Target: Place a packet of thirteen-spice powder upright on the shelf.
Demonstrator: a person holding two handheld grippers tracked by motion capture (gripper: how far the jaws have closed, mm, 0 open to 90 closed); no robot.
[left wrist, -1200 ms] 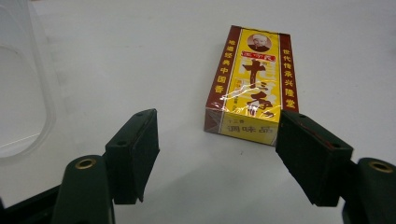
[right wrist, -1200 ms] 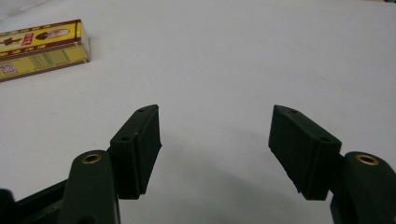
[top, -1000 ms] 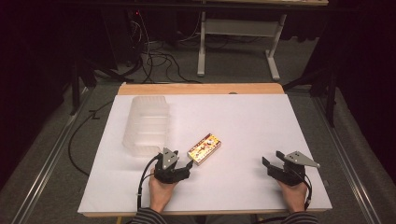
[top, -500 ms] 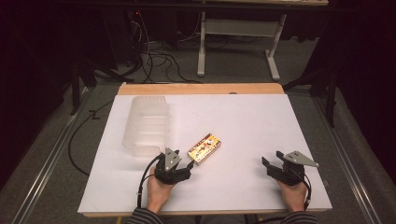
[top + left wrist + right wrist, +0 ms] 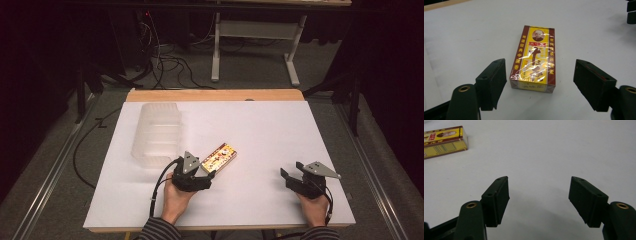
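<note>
A yellow and dark-red box (image 5: 220, 157) wrapped in clear film lies flat on the white table top (image 5: 260, 130), near its middle. My left gripper (image 5: 209, 175) sits at the box's near end. Its jaws have just been opening. In the left gripper view the box (image 5: 534, 60) lies between the two pads (image 5: 492, 80), and neither pad touches it. My right gripper (image 5: 287, 176) rests near the front right of the table, open and holding nothing. In the right gripper view my right gripper (image 5: 539, 192) faces bare table, and the box (image 5: 444, 141) lies far off at the upper left.
A clear ribbed plastic container (image 5: 155, 134) stands on the left part of the table, just behind my left gripper. A wooden strip (image 5: 215, 95) runs along the table's far edge. Beyond the table are cables (image 5: 165, 60) on the floor and a white desk frame (image 5: 255, 30).
The left gripper has lifted slightly at the box's near end. The box, the container and the right gripper are where they were.
</note>
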